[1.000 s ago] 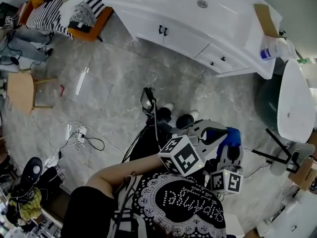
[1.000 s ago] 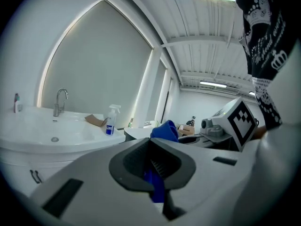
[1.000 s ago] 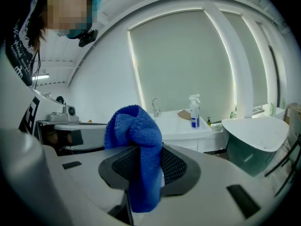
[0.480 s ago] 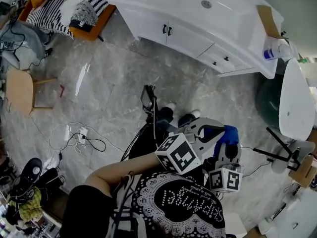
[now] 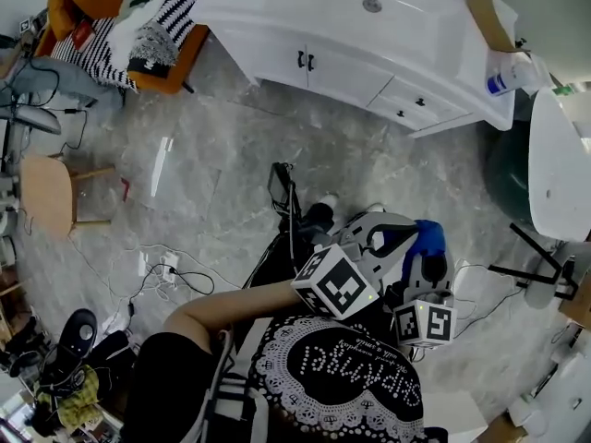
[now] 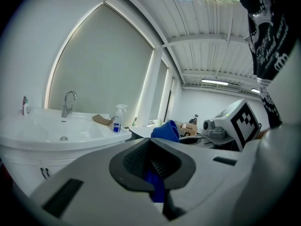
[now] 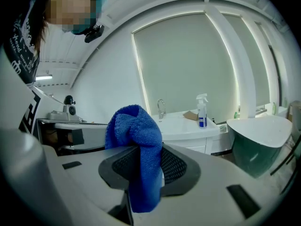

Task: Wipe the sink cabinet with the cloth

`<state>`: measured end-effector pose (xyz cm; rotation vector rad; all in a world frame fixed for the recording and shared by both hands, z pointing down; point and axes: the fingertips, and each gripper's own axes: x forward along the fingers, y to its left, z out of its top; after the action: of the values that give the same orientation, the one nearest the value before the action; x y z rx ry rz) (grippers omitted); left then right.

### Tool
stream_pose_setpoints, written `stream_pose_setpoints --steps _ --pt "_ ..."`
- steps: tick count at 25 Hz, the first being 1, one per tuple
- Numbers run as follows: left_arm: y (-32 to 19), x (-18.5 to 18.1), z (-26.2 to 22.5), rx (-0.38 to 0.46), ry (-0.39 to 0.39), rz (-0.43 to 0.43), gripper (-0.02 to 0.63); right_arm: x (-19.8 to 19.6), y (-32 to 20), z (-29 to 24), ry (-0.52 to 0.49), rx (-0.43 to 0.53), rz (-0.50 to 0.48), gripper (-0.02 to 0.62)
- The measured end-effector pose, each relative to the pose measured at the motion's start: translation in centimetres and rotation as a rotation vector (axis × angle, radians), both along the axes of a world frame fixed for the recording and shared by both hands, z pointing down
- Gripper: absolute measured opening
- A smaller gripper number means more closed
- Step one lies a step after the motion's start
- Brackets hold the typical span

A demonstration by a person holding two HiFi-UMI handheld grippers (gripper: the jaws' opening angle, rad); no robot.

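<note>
The white sink cabinet (image 5: 369, 44) stands across the floor at the top of the head view, and farther off in the left gripper view (image 6: 61, 131) and the right gripper view (image 7: 188, 126). Both grippers are held close to the person's body, well short of it. A blue cloth (image 5: 427, 243) is bunched between them. My right gripper (image 7: 141, 166) is shut on the blue cloth (image 7: 136, 140), which bulges above its pads. My left gripper (image 6: 154, 166) is shut too, with a strip of the blue cloth (image 6: 156, 187) between its pads.
A spray bottle (image 5: 503, 79) and a piece of cardboard (image 5: 489, 21) sit on the cabinet's right end. A white tub (image 5: 554, 164) stands at the right. An orange chair with striped clothes (image 5: 148, 26), a wooden stool (image 5: 51, 192) and floor cables (image 5: 175, 270) lie left.
The head view has shifted a little, so the cabinet sits slightly higher in it. Both grippers keep the same hold on the cloth near the body.
</note>
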<state>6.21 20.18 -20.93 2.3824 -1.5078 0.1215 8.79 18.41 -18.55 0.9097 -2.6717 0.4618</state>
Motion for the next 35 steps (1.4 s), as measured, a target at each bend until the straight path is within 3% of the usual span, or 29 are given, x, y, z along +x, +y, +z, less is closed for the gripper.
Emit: stream_pose_setpoints --steps 35 --pt "-0.54 -0.64 0.35 -0.036 0.035 -0.016 0.0 0.0 0.42 0.87 0.001 -0.024 -0.021 0.115"
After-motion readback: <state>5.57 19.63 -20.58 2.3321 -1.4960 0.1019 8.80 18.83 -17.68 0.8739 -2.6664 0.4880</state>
